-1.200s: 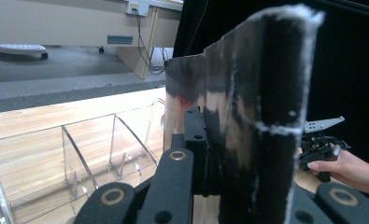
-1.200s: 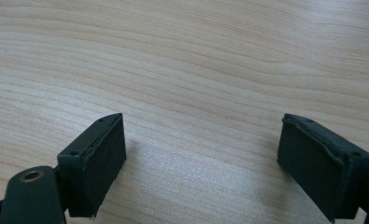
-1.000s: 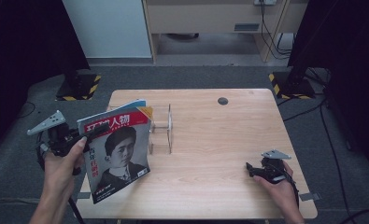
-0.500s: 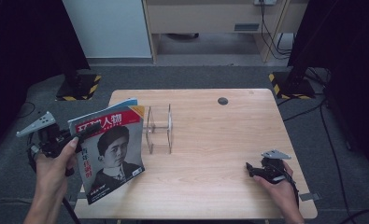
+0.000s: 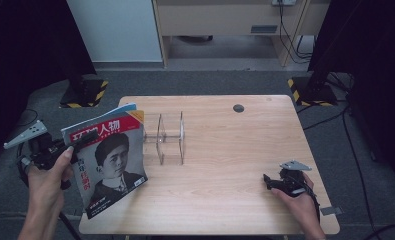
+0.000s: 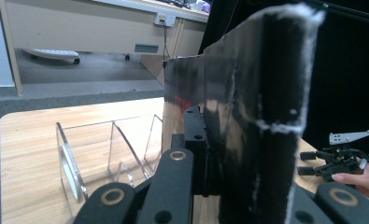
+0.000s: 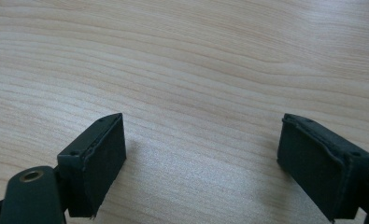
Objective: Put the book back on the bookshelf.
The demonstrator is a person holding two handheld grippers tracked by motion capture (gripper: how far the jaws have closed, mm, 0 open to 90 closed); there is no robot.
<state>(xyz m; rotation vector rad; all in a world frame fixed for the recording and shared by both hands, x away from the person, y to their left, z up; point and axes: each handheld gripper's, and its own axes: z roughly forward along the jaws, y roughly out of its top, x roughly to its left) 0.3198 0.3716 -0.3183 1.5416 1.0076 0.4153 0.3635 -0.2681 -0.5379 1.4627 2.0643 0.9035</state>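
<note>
Magazine [image 5: 107,165] held at its left edge by left gripper [image 5: 67,147], jaws clamped on it, at lower left of high view; cover tilted up, overhanging table [image 5: 225,200] edge. Clear rack [image 5: 167,137] seen just right of magazine, near frame centre. Right gripper [image 5: 270,181] rested at lower right on table, jaws spread wide, nothing between them. Magazine's edge seen close up in left gripper view [image 6: 261,116].

left claw [image 5: 72,144]: black body, grey three-cornered plate on top, brass-ringed pivots, black cable trailing; right claw [image 5: 270,181]: same black build, grey plate, flat rectangular pads [image 7: 102,158]; forearms bare, no sleeves
</note>
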